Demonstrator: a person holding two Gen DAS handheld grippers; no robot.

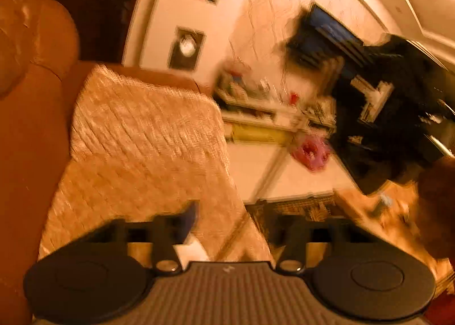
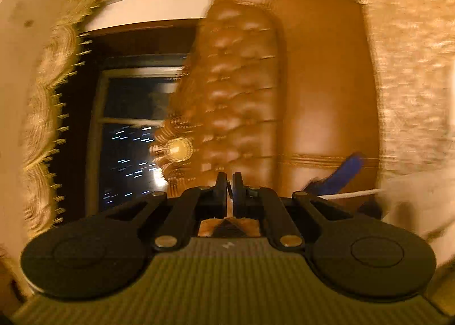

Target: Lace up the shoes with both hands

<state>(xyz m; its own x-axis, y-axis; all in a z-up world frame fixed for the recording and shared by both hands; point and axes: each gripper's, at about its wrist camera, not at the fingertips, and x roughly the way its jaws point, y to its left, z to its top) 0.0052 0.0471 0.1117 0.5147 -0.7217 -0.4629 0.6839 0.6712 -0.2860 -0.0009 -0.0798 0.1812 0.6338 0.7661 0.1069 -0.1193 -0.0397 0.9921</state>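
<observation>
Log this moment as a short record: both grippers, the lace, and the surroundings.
left gripper: jaws apart, nothing visible between them
right gripper: jaws shut
white lace: thin taut strand, to the right of the right gripper
surroundings: brown leather sofa, woven throw, dark window
image: heavily motion-blurred

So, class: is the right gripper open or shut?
Shut: the right gripper shows its two black fingers nearly meeting, only a sliver between them.
</observation>
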